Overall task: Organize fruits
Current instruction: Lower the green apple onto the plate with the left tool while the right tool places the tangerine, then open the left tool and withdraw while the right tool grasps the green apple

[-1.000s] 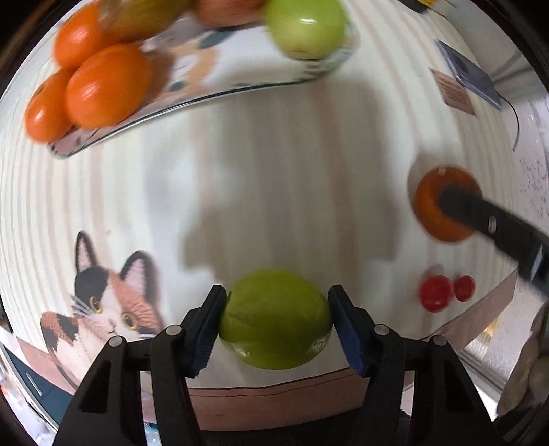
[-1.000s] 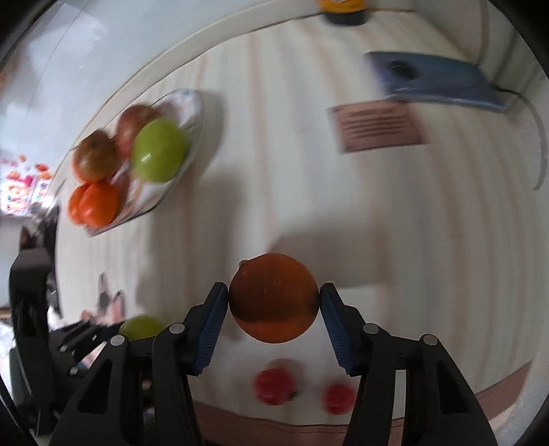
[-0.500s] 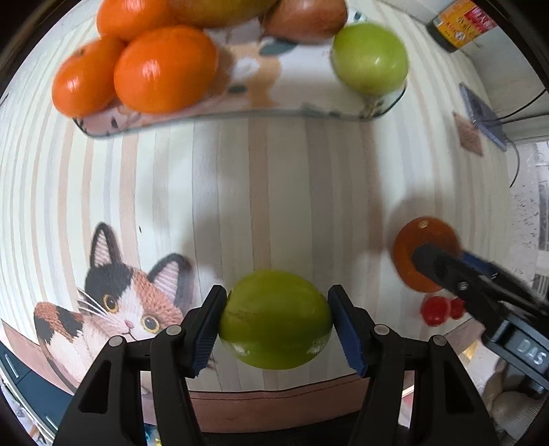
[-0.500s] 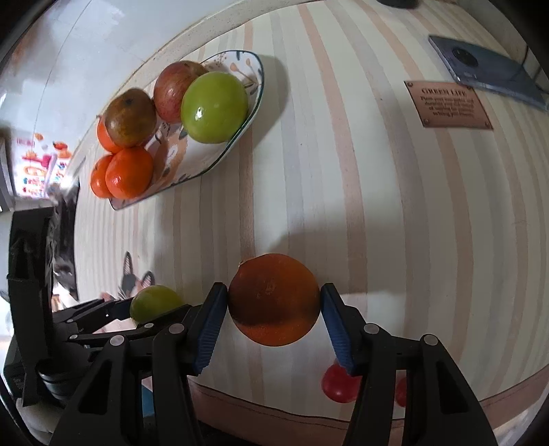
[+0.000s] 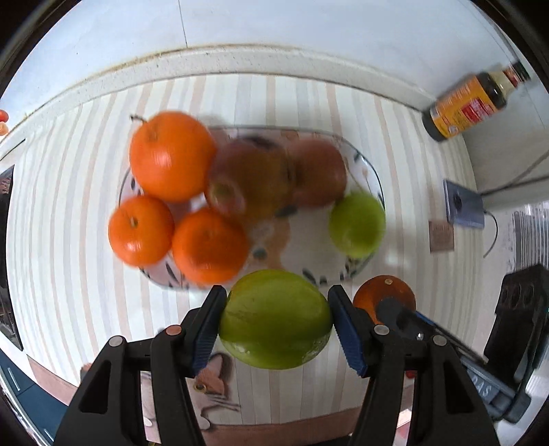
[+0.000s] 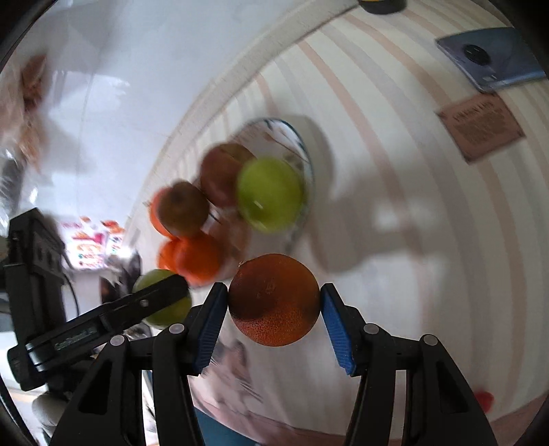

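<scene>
We see the left gripper (image 5: 276, 320) pointing forward over the table, its two blue-padded black fingers (image 5: 346, 329) clamped on either side of a round green apple-like fruit (image 5: 274, 319), which sits held above the near rim of the oval patterned ceramic plate (image 5: 372, 178). Just to its right, the right gripper (image 6: 274, 307) is level with it and likewise closed tight on a dark, mottled orange fruit (image 6: 274, 303), pressed between its blue pads; in the left view this orange shows partly behind the left gripper's right finger. The plate lies further away, in the middle of the table, and carries three bright orange tangerines (image 5: 171, 156) on its left side, two reddish-brown apples (image 5: 319, 171) at the back and one green apple (image 5: 357, 219) at its right edge; all are blurred. The surface is a table covered with a cream cloth with pale pink and grey stripes (image 5: 68, 212), printed with a calico cat (image 5: 209, 380) at the near edge. On the far right stand a dark sauce bottle with an orange label (image 5: 470, 103), a blue-grey smartphone (image 6: 494, 58) lying flat and a small brown printed card (image 6: 480, 127) near it. A white wall (image 5: 274, 27) runs behind the table, and a small red object (image 6: 483, 399) lies at the near right edge.
</scene>
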The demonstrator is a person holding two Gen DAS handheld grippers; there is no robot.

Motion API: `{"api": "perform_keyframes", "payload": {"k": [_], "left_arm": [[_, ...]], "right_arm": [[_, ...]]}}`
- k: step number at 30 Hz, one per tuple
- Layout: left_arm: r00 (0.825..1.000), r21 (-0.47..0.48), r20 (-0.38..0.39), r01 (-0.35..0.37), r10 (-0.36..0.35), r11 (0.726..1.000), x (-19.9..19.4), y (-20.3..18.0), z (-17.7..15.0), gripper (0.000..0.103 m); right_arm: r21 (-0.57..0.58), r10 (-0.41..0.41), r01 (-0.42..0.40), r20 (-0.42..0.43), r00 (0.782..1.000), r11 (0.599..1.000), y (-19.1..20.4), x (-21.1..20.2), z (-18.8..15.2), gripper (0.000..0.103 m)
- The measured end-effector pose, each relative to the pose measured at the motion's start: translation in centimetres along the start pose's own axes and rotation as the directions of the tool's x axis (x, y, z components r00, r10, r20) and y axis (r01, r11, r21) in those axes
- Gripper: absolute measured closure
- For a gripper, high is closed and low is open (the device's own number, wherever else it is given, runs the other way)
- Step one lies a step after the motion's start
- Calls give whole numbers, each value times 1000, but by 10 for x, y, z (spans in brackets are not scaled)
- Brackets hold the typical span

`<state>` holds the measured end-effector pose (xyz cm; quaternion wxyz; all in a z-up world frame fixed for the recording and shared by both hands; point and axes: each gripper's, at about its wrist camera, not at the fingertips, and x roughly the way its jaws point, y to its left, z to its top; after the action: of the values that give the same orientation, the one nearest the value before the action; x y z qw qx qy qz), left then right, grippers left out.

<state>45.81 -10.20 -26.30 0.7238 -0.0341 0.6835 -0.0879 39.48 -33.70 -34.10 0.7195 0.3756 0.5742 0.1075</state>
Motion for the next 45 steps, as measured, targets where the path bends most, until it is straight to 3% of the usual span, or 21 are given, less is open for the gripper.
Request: {"api": "perform_keyframes", "payload": {"k": [7, 10, 11, 13, 16, 19, 23, 25, 27, 29, 31, 33, 35, 37, 39, 40, 42, 45], "left_arm": [[1000, -44, -28, -14, 13, 999, 18, -8, 24, 44], [998, -77, -50, 18, -22, 997, 27, -5, 29, 43], [999, -74, -48, 13, -16, 997, 28, -7, 31, 33], [1000, -52, -23, -3, 2, 999, 26, -8, 31, 24], [1000, -41, -20, -10, 9, 999, 24, -6, 31, 19], [999, -26, -1, -33, 33, 999, 20, -6, 30, 19], [999, -28, 28, -40, 41, 999, 11, -1, 21, 19], [998, -21, 47, -51, 52, 998, 6, 2, 13, 19], [992, -6, 73, -101, 101, 995, -1, 7, 0, 19], [987, 3, 93, -130, 129, 991, -6, 13, -23, 19], [990, 21, 42, -138, 137, 990, 2, 17, -60, 19], [993, 42, -80, -84, 87, 996, 23, 17, -93, 19], [982, 53, -175, -64, 72, 997, 43, 18, -118, 21], [974, 38, -213, -75, 81, 997, 57, 26, -134, 21], [968, -5, -238, -79, 76, 997, 65, 39, -138, 21], [969, -43, -242, -66, 54, 997, 66, 46, -138, 21], [971, -72, -234, -63, 45, 995, 64, 53, -135, 21], [978, -61, -200, -76, 63, 995, 57, 54, -128, 21]], "right_arm": [[159, 145, -151, 50, 988, 976, 0, 23, 16, 43], [270, 218, -229, 71, 973, 935, -11, 35, 16, 31], [272, 223, -235, 74, 972, 933, -10, 36, 16, 29], [250, 207, -222, 87, 974, 942, -5, 34, 18, 29], [232, 193, -208, 85, 977, 950, 0, 35, 19, 28], [188, 146, -159, 82, 986, 969, 4, 29, 19, 27], [87, 43, -51, 84, 995, 995, 13, 15, 18, 11], [19, -12, 10, 98, 995, 1000, 22, 7, 17, 11], [-91, -113, 123, 102, 988, 988, 35, 0, 12, 11], [-236, -168, 178, 64, 984, 955, 48, 1, -3, 11], [-311, -225, 218, 11, 974, 925, 51, 7, -23, 11], [-350, -240, 201, -71, 968, 915, 45, 17, -45, 12], [-371, -238, 152, -197, 951, 916, 37, 31, -66, 22], [-430, -272, 123, -306, 912, 895, 37, 46, -89, 24], [-506, -326, 119, -343, 881, 854, 40, 60, -108, 26], [-538, -364, 122, -370, 855, 834, 39, 70, -115, 34], [-563, -411, 128, -410, 814, 817, 35, 83, -122, 38], [-571, -417, 111, -439, 796, 814, 35, 85, -130, 38]]}}
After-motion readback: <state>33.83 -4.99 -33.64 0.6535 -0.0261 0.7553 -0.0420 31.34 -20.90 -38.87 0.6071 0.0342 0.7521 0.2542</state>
